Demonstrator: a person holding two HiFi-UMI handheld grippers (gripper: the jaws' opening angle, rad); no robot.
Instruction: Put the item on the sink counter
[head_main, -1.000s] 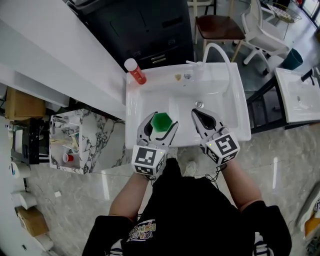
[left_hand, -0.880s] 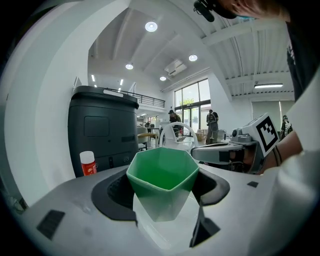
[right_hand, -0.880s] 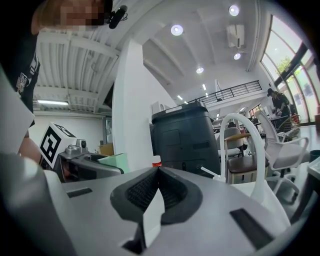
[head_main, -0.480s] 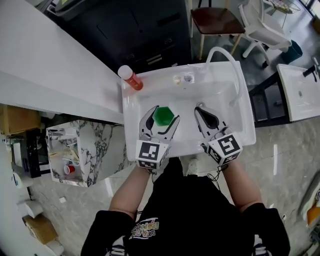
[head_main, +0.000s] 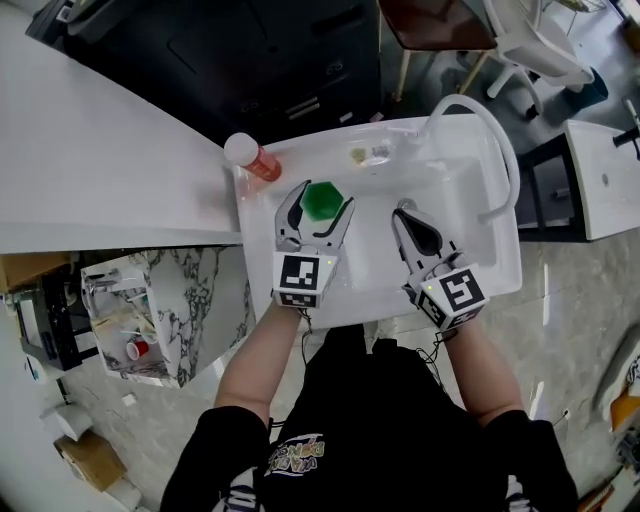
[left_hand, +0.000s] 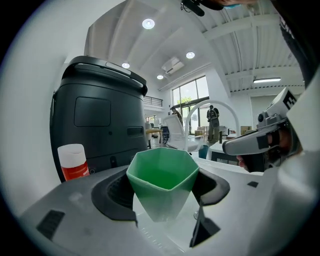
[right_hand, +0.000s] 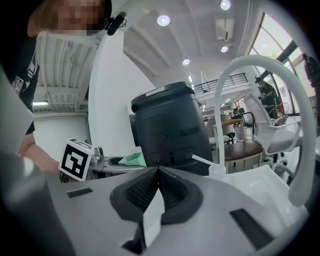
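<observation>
Green cup (head_main: 323, 199) sat clamped in L gripper (head_main: 318, 205) above the sink (head_main: 468, 190), near a red bottle (head_main: 252, 158) — R gripper (head_main: 410, 218) alongside w/ jaws pressed together, empty.

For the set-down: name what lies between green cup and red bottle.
Head view: bare sink rim and one jaw of the left gripper gripping the green cup.

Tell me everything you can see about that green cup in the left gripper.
The green cup is a faceted, matte plastic-looking tumbler with an angular rim, tapering to a paler base. It sits upright, looks empty, and is clamped between the left gripper's jaws, held above the white sink basin.
</observation>
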